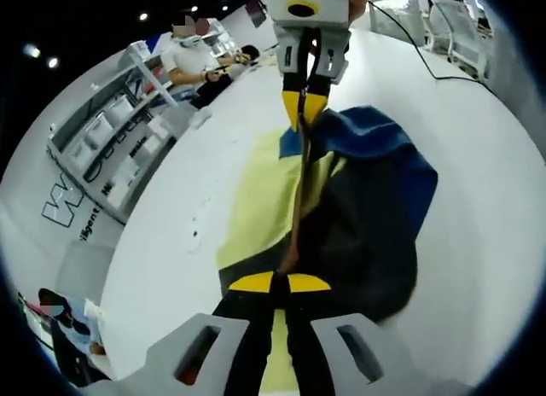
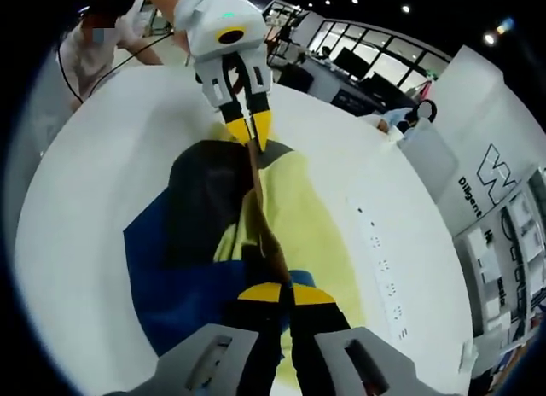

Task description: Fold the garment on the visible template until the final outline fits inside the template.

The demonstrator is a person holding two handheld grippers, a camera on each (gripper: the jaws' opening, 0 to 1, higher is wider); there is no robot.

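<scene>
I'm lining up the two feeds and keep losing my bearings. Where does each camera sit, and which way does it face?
Left gripper view: rides the left gripper, looking along the garment at the right gripper; a hand shows above it.
Right gripper view: rides the right gripper, facing the left gripper head-on.
Shared: both grippers pinching one garment edge over the yellow template on the white table.

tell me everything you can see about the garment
The garment is soft cloth, dark with blue areas, bunched in loose folds on the white table and partly over the pale yellow template. One edge is drawn taut into a straight ridge between the two grippers: the left gripper pinches one end, the right gripper the other, both shut on the cloth. The rest drapes slack to one side of that ridge. What kind of garment it is cannot be told.
</scene>
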